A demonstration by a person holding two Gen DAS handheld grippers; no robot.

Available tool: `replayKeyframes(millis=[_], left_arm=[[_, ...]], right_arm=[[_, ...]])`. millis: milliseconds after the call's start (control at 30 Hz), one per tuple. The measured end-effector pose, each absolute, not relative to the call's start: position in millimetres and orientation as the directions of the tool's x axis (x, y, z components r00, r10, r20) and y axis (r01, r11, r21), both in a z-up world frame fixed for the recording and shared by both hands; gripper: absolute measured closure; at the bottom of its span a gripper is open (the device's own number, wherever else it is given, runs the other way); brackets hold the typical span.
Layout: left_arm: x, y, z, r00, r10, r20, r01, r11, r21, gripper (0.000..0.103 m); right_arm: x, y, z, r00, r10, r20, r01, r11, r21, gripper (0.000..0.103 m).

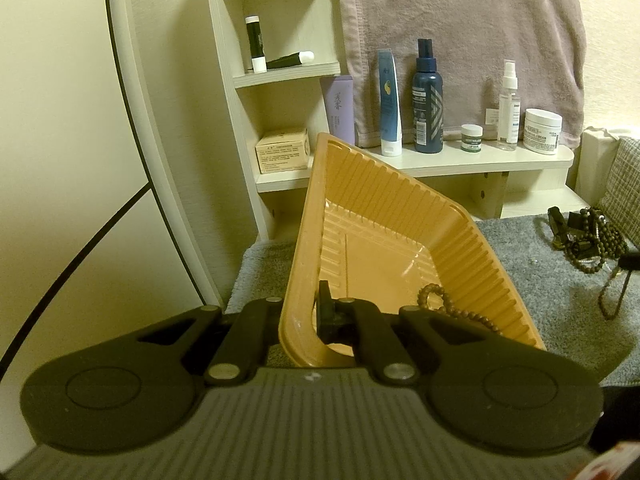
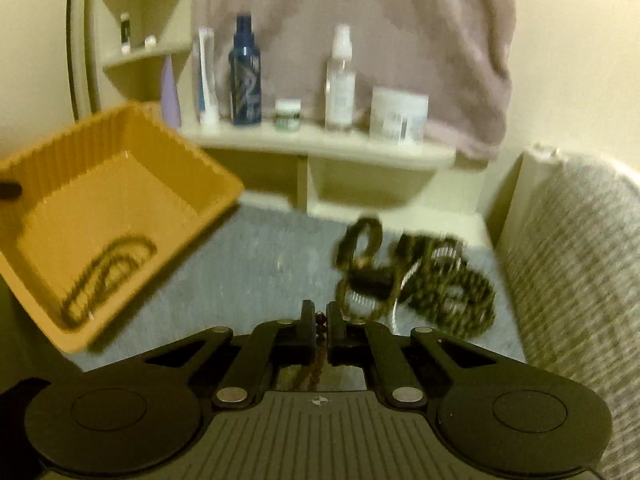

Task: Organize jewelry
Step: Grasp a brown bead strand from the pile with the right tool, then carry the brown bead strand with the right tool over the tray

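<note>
My left gripper [image 1: 298,316] is shut on the near wall of an orange ribbed plastic tray [image 1: 404,200] and holds it tilted up off the grey mat. A brown bead bracelet [image 1: 448,304] lies inside the tray; it also shows in the right wrist view [image 2: 108,276], in the tray [image 2: 76,136] at the left. My right gripper [image 2: 319,320] is shut on a brown bead strand [image 2: 318,356] that hangs back between the fingers. A pile of dark bead necklaces [image 2: 424,276] lies on the mat just ahead and right; it also shows in the left wrist view [image 1: 588,244].
A cream shelf [image 1: 480,160] behind holds a blue spray bottle [image 1: 428,96], tubes, a clear spray bottle [image 1: 508,108] and white jars [image 1: 542,130]. A mauve towel [image 1: 460,32] hangs above. A corner shelf unit [image 1: 280,68] stands left. A woven cushion [image 2: 576,264] is at right.
</note>
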State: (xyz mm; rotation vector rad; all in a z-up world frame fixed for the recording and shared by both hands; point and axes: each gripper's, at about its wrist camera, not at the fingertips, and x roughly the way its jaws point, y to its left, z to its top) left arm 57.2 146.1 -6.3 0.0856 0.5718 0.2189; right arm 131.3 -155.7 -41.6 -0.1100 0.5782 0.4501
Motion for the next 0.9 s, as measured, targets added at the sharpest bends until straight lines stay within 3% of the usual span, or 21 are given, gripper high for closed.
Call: replayKeyframes(millis=[533,900], left_arm=[[57,147,-5,0.82,0.224,-0.527,-0.178,0.974,0.137,0.099],[57,146,-5,0.819,0.222,-0.53,-0.177,0.975,0.136,0.099]], right_arm=[[131,-103,28,0.698,0.571,-0.432,-0.616,0.787,0.044,0.098],[129,-38,24,0.564,0.69,-0.454,-0.738,0.667,0.097,0.098]])
